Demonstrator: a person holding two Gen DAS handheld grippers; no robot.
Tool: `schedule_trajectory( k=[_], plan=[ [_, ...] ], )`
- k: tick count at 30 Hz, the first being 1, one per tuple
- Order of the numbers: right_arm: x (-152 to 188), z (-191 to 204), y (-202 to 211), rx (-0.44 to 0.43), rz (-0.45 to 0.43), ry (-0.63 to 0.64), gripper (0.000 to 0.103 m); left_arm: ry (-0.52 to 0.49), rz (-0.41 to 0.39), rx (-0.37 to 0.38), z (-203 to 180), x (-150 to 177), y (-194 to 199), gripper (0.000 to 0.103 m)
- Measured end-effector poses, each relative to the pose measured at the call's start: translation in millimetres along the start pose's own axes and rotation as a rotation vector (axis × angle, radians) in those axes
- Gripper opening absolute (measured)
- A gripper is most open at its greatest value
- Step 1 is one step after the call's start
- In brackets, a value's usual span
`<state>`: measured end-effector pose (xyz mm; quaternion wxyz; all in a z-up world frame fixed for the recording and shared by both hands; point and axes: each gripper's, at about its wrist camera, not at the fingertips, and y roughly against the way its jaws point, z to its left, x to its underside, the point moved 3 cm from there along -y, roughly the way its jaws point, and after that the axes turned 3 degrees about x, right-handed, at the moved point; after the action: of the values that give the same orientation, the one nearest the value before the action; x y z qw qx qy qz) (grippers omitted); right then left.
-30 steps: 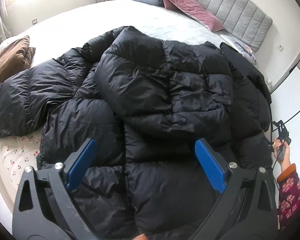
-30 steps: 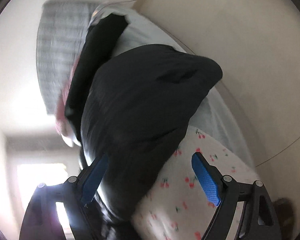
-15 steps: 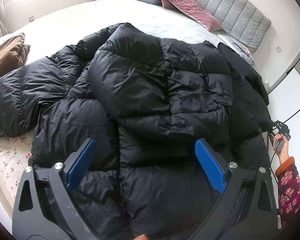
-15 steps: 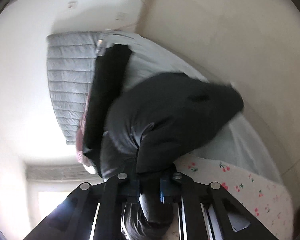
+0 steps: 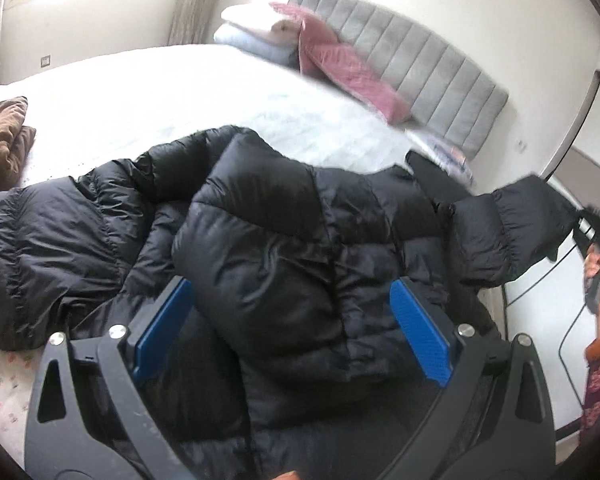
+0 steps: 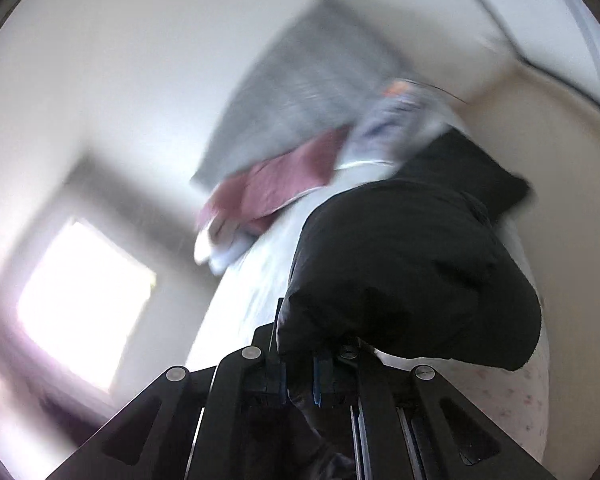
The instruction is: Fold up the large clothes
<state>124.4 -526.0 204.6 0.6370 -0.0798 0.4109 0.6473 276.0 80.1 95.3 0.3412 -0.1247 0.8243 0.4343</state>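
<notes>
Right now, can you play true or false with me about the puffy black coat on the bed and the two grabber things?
1. The right gripper is pinching a bit of the black puffy jacket. True.
2. The left gripper is squeezing the jacket too. False: its blue pads stand wide apart above the jacket, holding nothing.
3. The jacket lies on a bed with a grey headboard. True.
4. The sleeve on the right side lies flat on the bed. False: it is lifted up off the bed, held by the right gripper.
5. A dark pink pillow leans by the headboard. True.
</notes>
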Motion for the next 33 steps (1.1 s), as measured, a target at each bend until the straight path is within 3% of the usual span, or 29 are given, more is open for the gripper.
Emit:
schedule_trajectory(
  k=[3,5,6,8,12,16,19,22,25,26,28,30,33],
  plan=[
    [23.5,87.5,-11.9,0.02,0.064,0.219,0.008,0.009,-0.082,0.084,15.8,21.7,-4.5,0.099],
    [63.6,150.0,-26.3,0.05,0.122,0.405,0.008,0.045,-0.077,0.073,27.8,23.7,-15.6,0.098],
    [80.5,169.8,-32.0,0.047,0.146,0.458,0.008,0.073,-0.07,0.072,31.5,22.7,-17.5,0.098],
    [131.5,207.1,-42.9,0.034,0.218,0.562,0.008,0.113,-0.074,0.144,33.6,22.0,-17.6,0.098],
    [222.3,255.5,-78.9,0.009,0.352,0.741,0.008,0.091,-0.027,0.12,30.6,24.2,-22.7,0.098],
    [313.9,260.1,-102.2,0.045,0.47,0.889,0.008,0.099,0.007,0.096,33.3,27.4,-22.8,0.098],
    [370.0,241.3,-116.4,0.056,0.588,0.866,0.011,0.134,0.008,0.105,38.7,27.8,-19.1,0.098],
    [397.8,217.0,-138.4,0.095,0.678,0.793,0.011,0.157,0.008,0.094,43.9,30.3,-18.7,0.098],
    [407.0,207.4,-144.3,0.094,0.709,0.723,0.011,0.166,0.024,0.094,45.7,32.7,-20.5,0.098],
    [405.3,208.2,-141.8,0.085,0.713,0.704,0.015,0.163,0.026,0.095,45.8,33.1,-19.9,0.098],
    [399.1,211.9,-130.8,0.037,0.75,0.64,0.034,0.156,0.022,0.093,44.6,32.3,-18.8,0.099],
    [395.6,215.8,-117.8,-0.017,0.79,0.601,0.074,0.153,0.022,0.092,43.4,32.0,-18.7,0.099],
    [387.0,222.3,-90.6,-0.052,0.804,0.612,0.081,0.151,0.036,0.09,42.2,32.8,-21.1,0.099]
  ],
)
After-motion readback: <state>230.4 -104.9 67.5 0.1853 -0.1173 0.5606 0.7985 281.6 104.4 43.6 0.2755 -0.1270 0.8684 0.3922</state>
